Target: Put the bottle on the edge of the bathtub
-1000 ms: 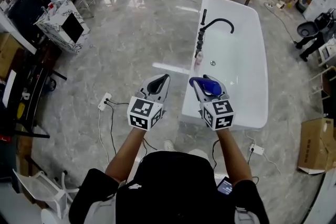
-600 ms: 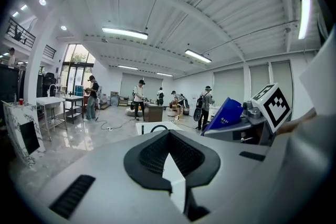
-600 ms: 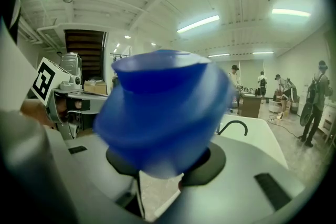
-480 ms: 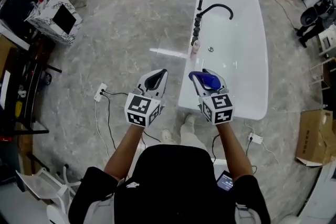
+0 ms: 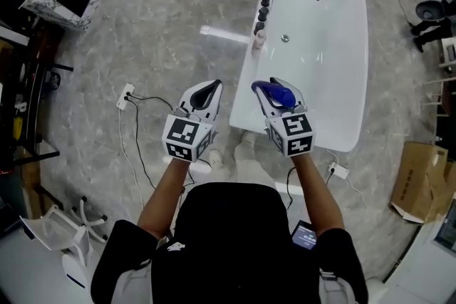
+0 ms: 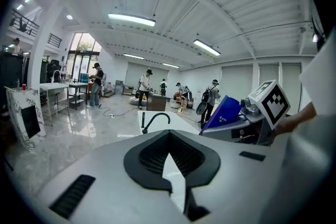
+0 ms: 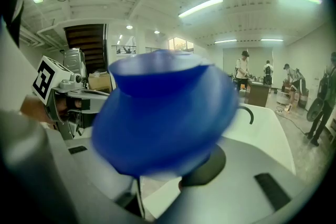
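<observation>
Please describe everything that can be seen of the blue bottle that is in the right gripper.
The blue bottle looks like glossy, opaque plastic, with a wide rounded body that narrows toward one end. The left gripper view shows pale print on its side, too small to read. The right gripper is closed on it, one jaw on each side, holding it slanted in the air. In the head view it appears over the near end of the white bathtub. Nothing else touches it.
</observation>
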### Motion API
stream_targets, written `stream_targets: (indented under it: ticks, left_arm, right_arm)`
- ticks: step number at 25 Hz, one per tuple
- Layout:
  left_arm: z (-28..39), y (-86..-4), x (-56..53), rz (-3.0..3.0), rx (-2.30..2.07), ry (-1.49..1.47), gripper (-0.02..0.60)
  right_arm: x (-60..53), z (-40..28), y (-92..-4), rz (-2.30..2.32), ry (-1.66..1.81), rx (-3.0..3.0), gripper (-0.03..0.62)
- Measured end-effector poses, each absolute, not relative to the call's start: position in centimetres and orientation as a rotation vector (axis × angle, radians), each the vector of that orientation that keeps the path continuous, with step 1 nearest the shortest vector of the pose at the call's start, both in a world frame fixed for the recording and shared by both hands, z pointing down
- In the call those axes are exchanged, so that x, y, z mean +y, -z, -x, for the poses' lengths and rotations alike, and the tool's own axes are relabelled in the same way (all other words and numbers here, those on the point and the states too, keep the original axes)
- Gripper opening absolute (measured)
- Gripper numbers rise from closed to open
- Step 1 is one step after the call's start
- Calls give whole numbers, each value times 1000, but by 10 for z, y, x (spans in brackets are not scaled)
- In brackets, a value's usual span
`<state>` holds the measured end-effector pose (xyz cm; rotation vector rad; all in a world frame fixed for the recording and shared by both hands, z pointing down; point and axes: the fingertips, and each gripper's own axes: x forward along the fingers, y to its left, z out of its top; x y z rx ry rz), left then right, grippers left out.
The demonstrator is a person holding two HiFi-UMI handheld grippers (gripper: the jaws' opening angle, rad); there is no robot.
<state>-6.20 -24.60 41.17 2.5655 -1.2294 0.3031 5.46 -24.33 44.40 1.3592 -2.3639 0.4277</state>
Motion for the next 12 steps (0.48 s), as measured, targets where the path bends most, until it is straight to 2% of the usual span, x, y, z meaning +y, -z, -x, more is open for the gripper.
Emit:
stream_targets:
  ticks: [12]
  left_arm:
    - [54, -506, -265, -2451, -1211, -427, 11]
  right_arm:
    - [-270, -57, -551, -1195, -534, -2300, 171]
